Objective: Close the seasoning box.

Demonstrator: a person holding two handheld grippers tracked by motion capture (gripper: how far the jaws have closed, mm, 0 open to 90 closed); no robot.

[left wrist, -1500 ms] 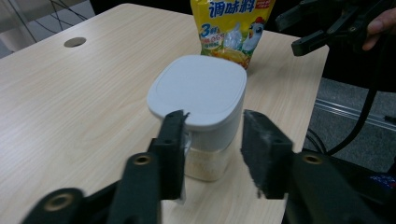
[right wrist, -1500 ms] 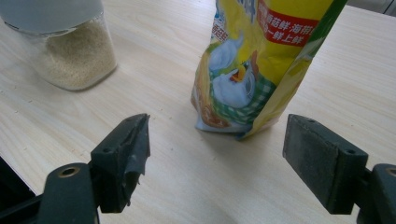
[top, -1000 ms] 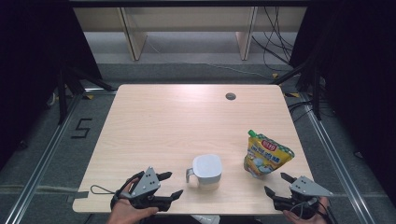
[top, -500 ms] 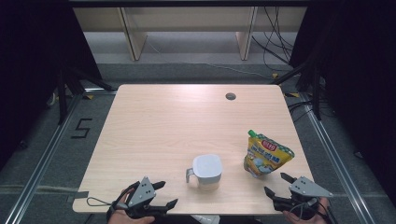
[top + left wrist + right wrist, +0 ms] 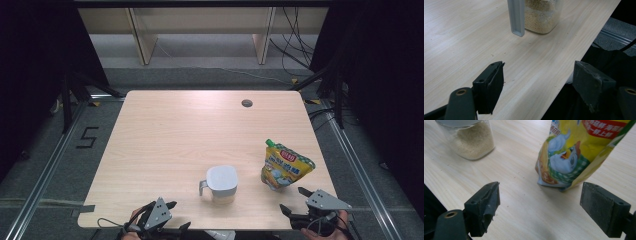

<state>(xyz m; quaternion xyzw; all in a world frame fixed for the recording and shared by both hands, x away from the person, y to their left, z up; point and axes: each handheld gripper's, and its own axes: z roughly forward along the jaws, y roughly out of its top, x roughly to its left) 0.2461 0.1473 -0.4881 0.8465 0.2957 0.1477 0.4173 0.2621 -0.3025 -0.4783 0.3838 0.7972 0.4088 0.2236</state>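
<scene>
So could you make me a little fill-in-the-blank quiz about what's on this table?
1. The yellow pouch stands nearest the ____ claw.
2. The jar has a grey handle and holds pale ____.
3. Both claws, left claw included, have their jaws ____, with nothing between them.
4. The jar's lid is ____ in colour.

Missing words: right; grains; open; white

clear lidded jar (image 5: 221,184) of pale grains – upright, side handle, near table front edge; yellow spouted pouch (image 5: 285,165) stands just right, apart.
</scene>
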